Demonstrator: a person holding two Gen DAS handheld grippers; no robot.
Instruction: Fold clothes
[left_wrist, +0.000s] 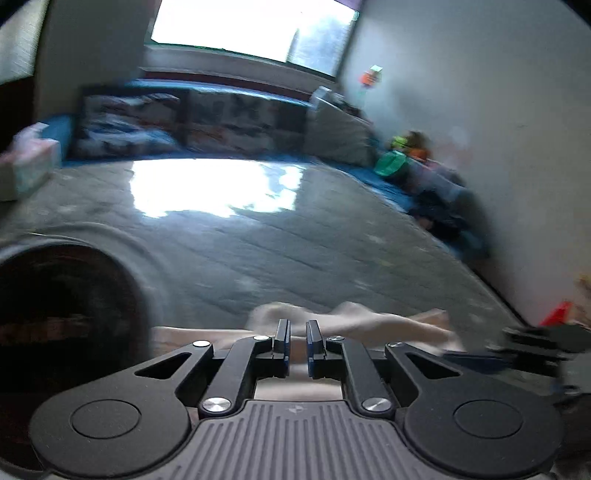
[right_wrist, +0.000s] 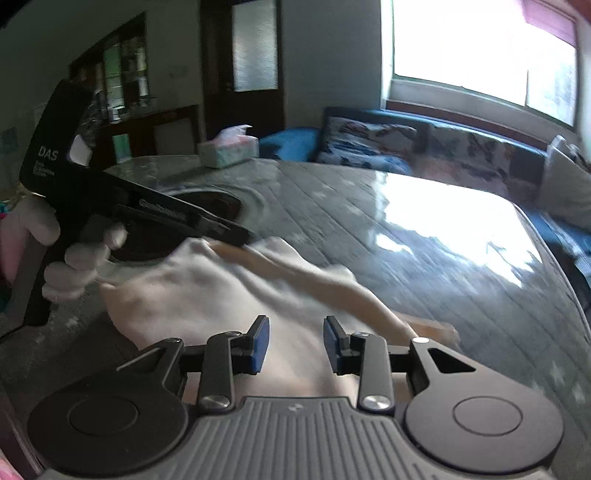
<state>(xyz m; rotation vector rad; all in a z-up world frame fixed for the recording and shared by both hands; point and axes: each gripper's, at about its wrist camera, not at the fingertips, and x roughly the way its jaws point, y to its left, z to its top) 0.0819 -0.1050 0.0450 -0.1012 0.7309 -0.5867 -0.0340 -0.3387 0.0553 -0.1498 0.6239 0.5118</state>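
Grey, streaked and glossy, the table (right_wrist: 424, 236) throws back a white glare from the window (right_wrist: 476, 48) behind it, and a round dark recess (left_wrist: 62, 314) is sunk into its top. A blue sofa (right_wrist: 436, 147) with patterned cushions (left_wrist: 129, 125) runs under the window, and bright blurred clutter (left_wrist: 406, 155) lies at the foot of the pale wall. A tissue box (right_wrist: 229, 149) sits at the table's far edge, with a dark door (right_wrist: 243, 66) and a glass-fronted cabinet (right_wrist: 118, 74) beyond it. The cloth (right_wrist: 207, 295), cream with a tan edge, lies rumpled on the near part of the table. The left gripper (right_wrist: 240, 236), held in a white-gloved hand (right_wrist: 77, 266), has its tip down at the cloth's far edge; in its own view the fingers stand close with a narrow gap, and I cannot tell whether any cloth is caught. Its black body carries the letters "DAS", with smaller print below too blurred to read. The right gripper (right_wrist: 295, 343) hangs over the cloth's near part, fingers spread wide, holding nothing.
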